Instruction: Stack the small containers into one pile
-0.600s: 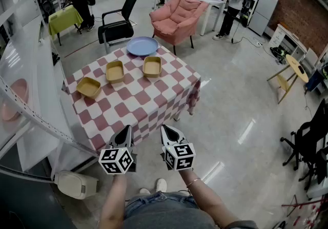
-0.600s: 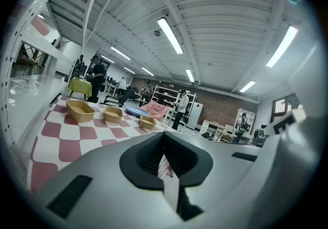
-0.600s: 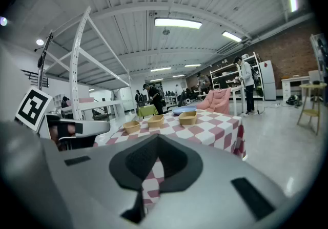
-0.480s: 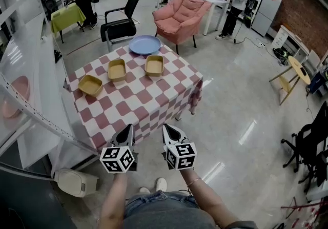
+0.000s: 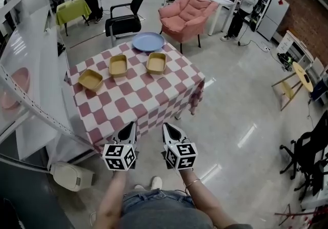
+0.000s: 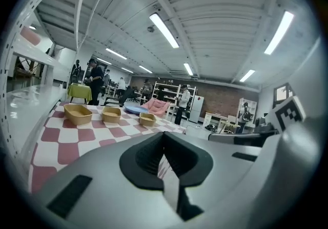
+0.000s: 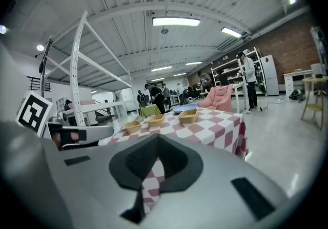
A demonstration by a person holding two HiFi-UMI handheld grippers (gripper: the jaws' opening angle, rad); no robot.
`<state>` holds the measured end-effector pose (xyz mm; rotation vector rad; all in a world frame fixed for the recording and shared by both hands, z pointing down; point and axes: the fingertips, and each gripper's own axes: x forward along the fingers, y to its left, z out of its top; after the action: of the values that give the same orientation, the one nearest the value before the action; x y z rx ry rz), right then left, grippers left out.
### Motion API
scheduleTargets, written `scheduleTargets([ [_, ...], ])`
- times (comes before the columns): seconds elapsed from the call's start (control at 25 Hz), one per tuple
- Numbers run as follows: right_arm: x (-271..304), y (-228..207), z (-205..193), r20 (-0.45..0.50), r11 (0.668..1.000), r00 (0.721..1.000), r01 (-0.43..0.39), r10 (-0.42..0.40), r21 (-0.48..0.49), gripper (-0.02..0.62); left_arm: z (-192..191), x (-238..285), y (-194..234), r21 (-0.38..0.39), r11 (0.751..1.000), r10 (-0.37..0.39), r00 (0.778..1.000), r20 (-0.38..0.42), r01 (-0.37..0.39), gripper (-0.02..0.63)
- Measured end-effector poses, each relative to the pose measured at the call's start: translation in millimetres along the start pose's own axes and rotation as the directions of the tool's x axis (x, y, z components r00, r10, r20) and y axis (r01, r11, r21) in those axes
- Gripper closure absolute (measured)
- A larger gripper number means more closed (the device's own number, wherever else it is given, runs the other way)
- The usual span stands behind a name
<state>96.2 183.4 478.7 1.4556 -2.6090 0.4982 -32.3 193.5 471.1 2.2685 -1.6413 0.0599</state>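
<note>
Head view: the table with the checked cloth stands at 12 o'clock from both grippers. 3 small containers rest on it in a row, each apart from the others: container 1 toward 10 o'clock, container 2 toward 11 o'clock, container 3 toward 12 o'clock. A blue plate lies beyond them at the far edge.

Progress: no container sits inside another, so 0 stacking moves are done. On that evidence, 2 nestings are left to form 1 pile.

The left gripper and right gripper hang short of the near table edge, well apart from all 3 containers. Each gripper view shows the jaws drawn together with nothing held. A thin sliver of cloth shows between the pads, so full contact is probable, not certain.
</note>
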Motion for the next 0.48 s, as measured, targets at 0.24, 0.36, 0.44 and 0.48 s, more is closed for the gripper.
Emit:
scheduleTargets([
  [0.24,-4.5,-7.3,4.4,0.009,1.0,1.0,-0.018,0.018,0.009,0.586,5.2,7.9,-11.8,0.034,0.999,0.023,1.0,0.013,-0.023,0.589],
  [0.36,-4.1,-17.4,7.2,0.014,1.0,1.0,-0.017,0.017,0.018,0.586,7.8,13.0,-14.8,0.045,0.998,0.032,0.999,0.017,-0.033,0.589],
  [0.44,-3.7,-22.9,10.1,0.015,1.0,1.0,-0.015,0.015,0.024,0.586,9.1,15.4,-14.7,0.05,0.998,0.039,0.999,0.015,-0.04,0.589],
  [0.48,-2.9,-25.1,12.4,0.018,1.0,1.0,-0.015,0.015,0.026,0.586,9.9,17.5,-13.9,0.052,0.998,0.044,0.999,0.013,-0.044,0.589],
])
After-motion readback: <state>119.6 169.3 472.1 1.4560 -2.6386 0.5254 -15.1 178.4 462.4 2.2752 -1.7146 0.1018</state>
